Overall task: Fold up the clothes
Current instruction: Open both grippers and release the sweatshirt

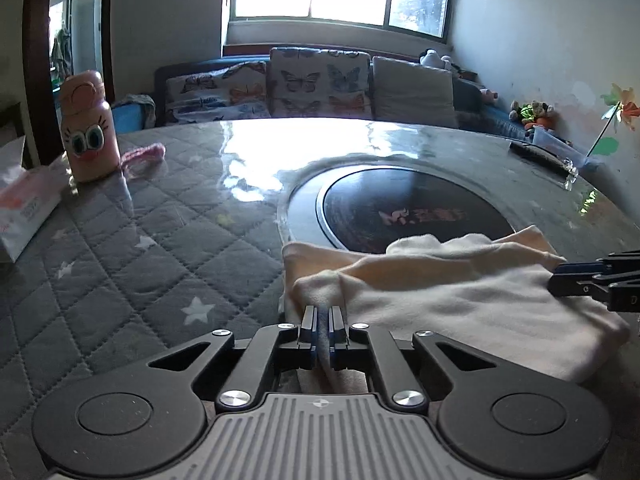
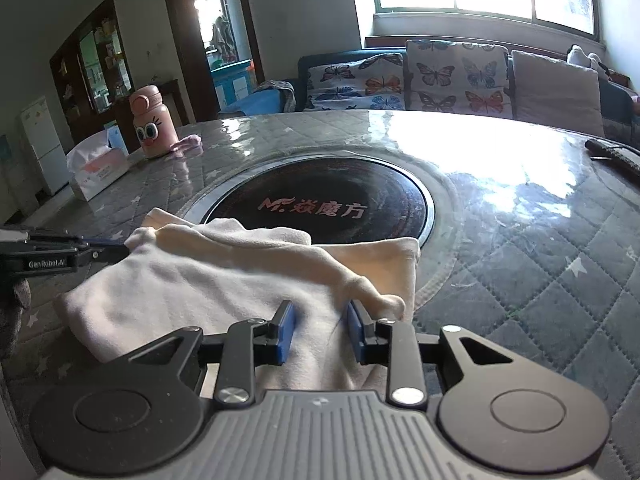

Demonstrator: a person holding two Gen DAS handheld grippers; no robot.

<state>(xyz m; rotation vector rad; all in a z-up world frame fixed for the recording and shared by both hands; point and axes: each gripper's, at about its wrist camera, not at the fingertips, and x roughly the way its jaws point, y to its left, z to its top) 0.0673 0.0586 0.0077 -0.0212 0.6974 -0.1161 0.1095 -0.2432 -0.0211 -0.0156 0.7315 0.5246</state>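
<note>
A cream garment lies partly folded on the round table, over the near edge of the black cooktop disc. My left gripper is shut on the garment's left edge, with cloth pinched between its pads. It enters the right wrist view from the left. My right gripper is open, its blue pads either side of the garment near its right corner. It shows at the right edge of the left wrist view.
A pink cartoon bottle and a pink cloth stand at the far left of the quilted table cover. A tissue pack lies at the left edge. A dark remote lies far right. A sofa with butterfly cushions is behind.
</note>
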